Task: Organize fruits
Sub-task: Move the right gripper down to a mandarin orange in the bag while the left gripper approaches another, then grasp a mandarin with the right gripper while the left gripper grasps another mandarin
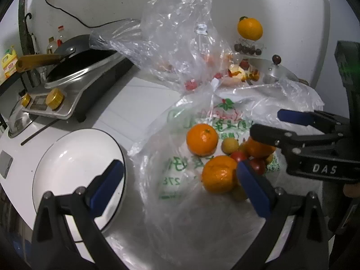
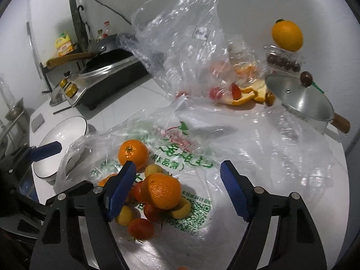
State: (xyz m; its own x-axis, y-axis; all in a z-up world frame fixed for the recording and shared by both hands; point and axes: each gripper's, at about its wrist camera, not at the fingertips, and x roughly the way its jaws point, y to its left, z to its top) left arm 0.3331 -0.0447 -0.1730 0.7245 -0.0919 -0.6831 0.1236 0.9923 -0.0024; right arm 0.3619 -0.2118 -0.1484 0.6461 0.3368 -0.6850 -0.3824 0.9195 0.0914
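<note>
Fruit pile lies on a flattened plastic bag on the desk; left hand-held gripper stands apart, empty, beside the white bowl, probably the destination

From the right view, right hand-held gripper brackets the top orange, not yet touching it

Both the left gripper and the right gripper had black arms, silver screws and ribbed blue pads; one body read "DAS".
</note>
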